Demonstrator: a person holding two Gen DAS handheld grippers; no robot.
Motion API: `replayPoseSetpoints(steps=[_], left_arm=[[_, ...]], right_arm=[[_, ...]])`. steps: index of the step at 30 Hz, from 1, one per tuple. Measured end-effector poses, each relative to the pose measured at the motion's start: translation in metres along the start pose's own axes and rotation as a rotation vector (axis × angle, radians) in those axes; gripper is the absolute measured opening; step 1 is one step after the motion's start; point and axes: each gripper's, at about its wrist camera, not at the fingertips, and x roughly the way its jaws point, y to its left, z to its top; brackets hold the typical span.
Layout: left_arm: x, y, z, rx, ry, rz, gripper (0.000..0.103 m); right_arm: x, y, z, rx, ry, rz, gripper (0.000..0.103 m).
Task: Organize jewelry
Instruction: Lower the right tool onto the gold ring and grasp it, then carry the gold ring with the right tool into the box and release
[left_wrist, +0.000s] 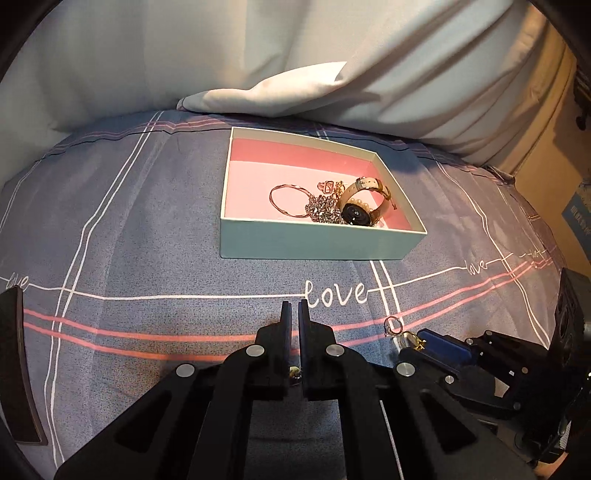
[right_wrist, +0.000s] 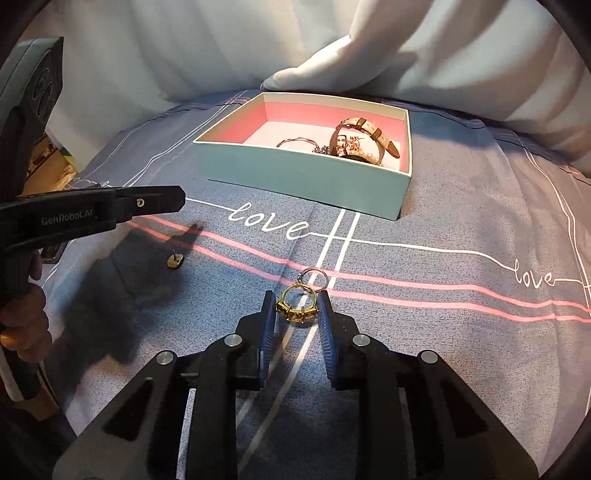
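A mint box (left_wrist: 317, 242) with a pink lining sits on the bed; it holds a tan-strap watch (left_wrist: 360, 205), a thin bangle (left_wrist: 286, 201) and a sparkly chain (left_wrist: 323, 210). The box also shows in the right wrist view (right_wrist: 295, 177). My right gripper (right_wrist: 297, 308) has its fingers on both sides of a gold ring (right_wrist: 297, 308) with stones, low over the sheet. A small silver ring (right_wrist: 314, 277) lies just beyond it. My left gripper (left_wrist: 294, 310) is shut and empty, hovering above the sheet. A small stud earring (right_wrist: 175, 261) lies below it.
The bed has a grey-blue sheet (left_wrist: 147, 240) with white and pink lines and "love" script. A white duvet (left_wrist: 295, 66) is bunched behind the box. A dark flat object (left_wrist: 14, 369) lies at the left edge.
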Motion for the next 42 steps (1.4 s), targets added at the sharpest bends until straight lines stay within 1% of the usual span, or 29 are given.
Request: replayPoseSetpoints(steps=[4, 6, 9, 12, 15, 19, 22, 29, 42], left_arm=[[-0.006, -0.001, 0.022, -0.016, -0.023, -0.013, 0.004], [-0.008, -0.006, 0.034, -0.006, -0.037, -0.013, 0.004], [-0.007, -0.017, 0.052, 0.025, -0.055, -0.004, 0.004], [0.002, -0.023, 0.072, 0.038, -0.054, 0.014, 0.004], [0.019, -0.022, 0.095, 0.016, -0.031, 0.031, 0.004], [0.041, -0.022, 0.12, -0.001, 0.0, 0.071, 0.004], [0.048, -0.023, 0.129, 0.001, 0.006, 0.089, 0.004], [0.056, -0.023, 0.134, 0.005, 0.011, 0.094, 0.004], [0.055, -0.02, 0.147, -0.009, 0.006, 0.107, 0.004]], right_arm=[[-0.011, -0.003, 0.017, -0.009, -0.037, 0.003, 0.024], [-0.014, -0.002, 0.03, -0.03, -0.056, -0.009, 0.024], [-0.017, -0.002, 0.055, -0.057, -0.091, -0.024, 0.024], [-0.015, -0.004, 0.083, -0.078, -0.119, -0.048, 0.024], [-0.007, -0.013, 0.112, -0.065, -0.124, -0.05, 0.024], [0.013, -0.014, 0.138, -0.089, -0.086, -0.069, 0.024], [0.022, -0.011, 0.143, -0.103, -0.075, -0.075, 0.024], [0.029, -0.005, 0.146, -0.121, -0.077, -0.074, 0.024], [0.035, 0.002, 0.157, -0.148, -0.067, -0.08, 0.024]])
